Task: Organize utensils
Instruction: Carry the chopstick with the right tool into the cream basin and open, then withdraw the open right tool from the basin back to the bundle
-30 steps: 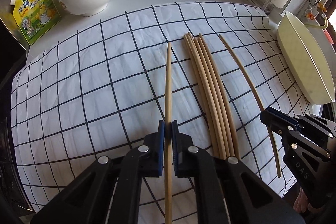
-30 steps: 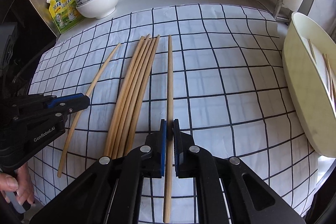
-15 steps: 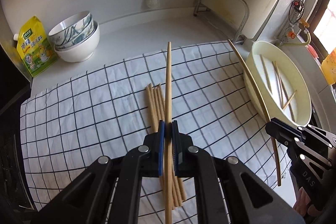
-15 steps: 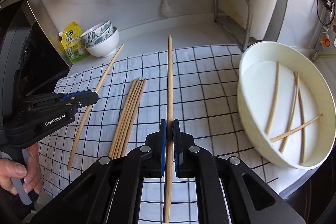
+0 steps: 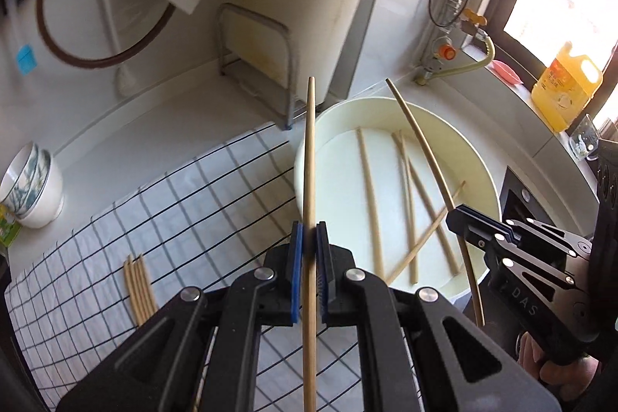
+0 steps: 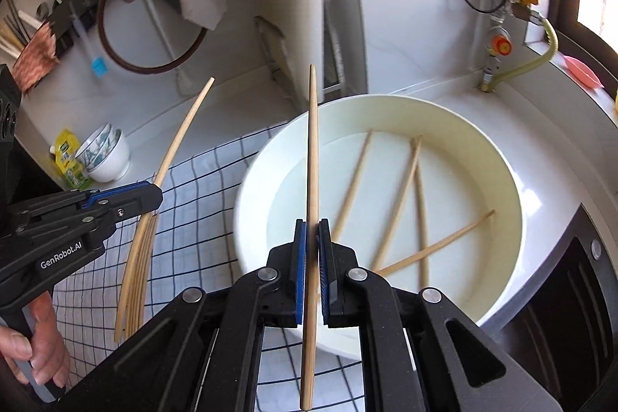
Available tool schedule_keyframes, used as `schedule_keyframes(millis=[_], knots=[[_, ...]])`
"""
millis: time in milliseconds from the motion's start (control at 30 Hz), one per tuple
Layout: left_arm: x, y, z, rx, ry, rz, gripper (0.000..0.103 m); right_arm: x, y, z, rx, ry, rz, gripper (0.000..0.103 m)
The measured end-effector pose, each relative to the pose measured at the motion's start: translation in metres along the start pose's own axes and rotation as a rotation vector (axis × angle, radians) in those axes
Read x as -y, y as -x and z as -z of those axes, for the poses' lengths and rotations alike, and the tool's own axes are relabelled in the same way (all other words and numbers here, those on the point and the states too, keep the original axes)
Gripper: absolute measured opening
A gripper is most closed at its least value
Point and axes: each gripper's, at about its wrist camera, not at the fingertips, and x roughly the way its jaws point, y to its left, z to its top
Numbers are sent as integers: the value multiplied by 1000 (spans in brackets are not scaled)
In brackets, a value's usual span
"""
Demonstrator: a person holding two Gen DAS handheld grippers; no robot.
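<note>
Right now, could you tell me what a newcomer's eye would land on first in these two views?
Most striking are the two pairs of tongs, each shut on a single chopstick: the left tongs and the right tongs, both raised near the round white basin. Four chopsticks already lie crisscrossed inside the basin, and a small bundle of chopsticks waits on the checked cloth.

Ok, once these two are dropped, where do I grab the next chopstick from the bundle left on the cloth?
Take an outer stick of the bundle near mid-length, from above, jaws across its width. The sticks lie flat and touching on the checked cloth, so only an outside one offers a free flank.
</note>
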Motion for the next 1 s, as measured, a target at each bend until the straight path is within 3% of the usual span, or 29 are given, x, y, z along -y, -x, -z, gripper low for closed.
schedule_keyframes(millis=[367,533,800,867,933,1000], knots=[[72,-66,-44,-60,-112,52,8,64,-31,-7,-41,-107,32,6],[81,-97,-48,-121,-116,58,8,78,-47,-6,-68,-135,41,6],[82,-109,-50,-131,-131,29,9,89,-57,-1,-83,-166,46,6],[81,-108,-52,-126,-122,26,25,91,-55,0,-74,-170,52,12],[79,-105,-53,-111,-119,8,35,90,-51,0,-65,-172,60,12],[76,-101,-52,-104,-116,-1,38,89,-48,1,-61,-173,61,12]])
